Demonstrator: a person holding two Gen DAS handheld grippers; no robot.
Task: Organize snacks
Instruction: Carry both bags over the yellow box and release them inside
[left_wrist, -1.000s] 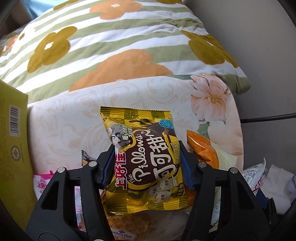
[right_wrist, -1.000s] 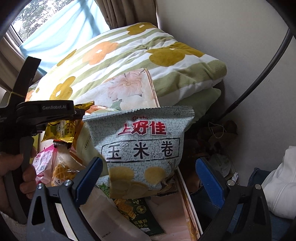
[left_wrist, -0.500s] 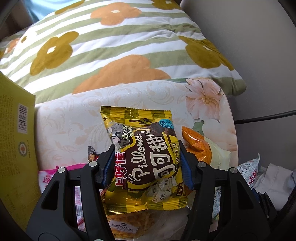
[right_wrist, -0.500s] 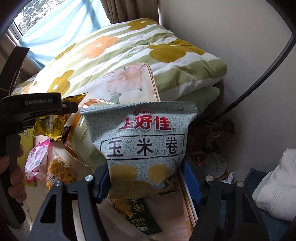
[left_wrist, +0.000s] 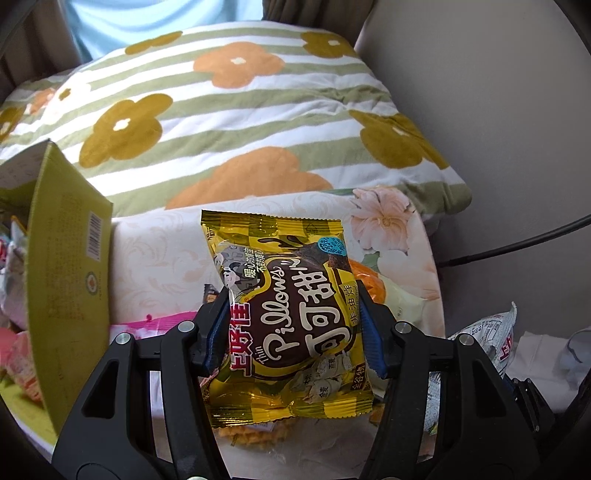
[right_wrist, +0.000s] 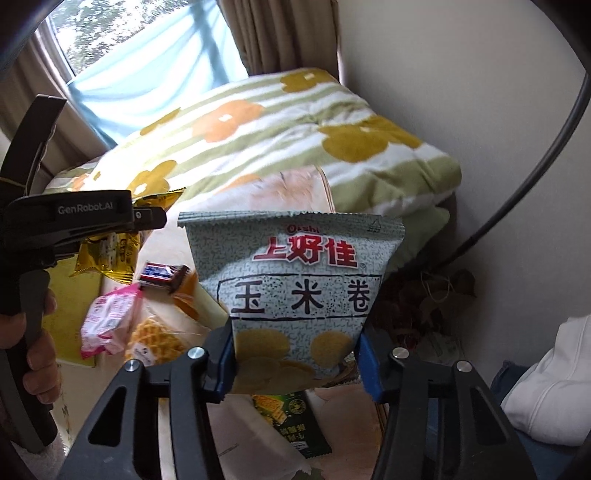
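My left tongs pinch a light, crinkly yellow snack packet at its middle, while my right tongs are closing on the puffy, crushable grey chip bag near its bottom.

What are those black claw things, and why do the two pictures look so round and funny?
They are grabbers a person squeezes by hand, one in each hand. Each grabber carries a little wide-eyed camera looking along its two fingers, which bends the picture.

The left gripper pinches a yellow chocolate snack pack. The right gripper is closing on a grey-green corn snack bag, already between its blue pads.

In the right camera's picture you can see the person's hand holding the left grabber. Below lie a pink packet, a waffle and a dark green packet. Behind is a flowered quilt.
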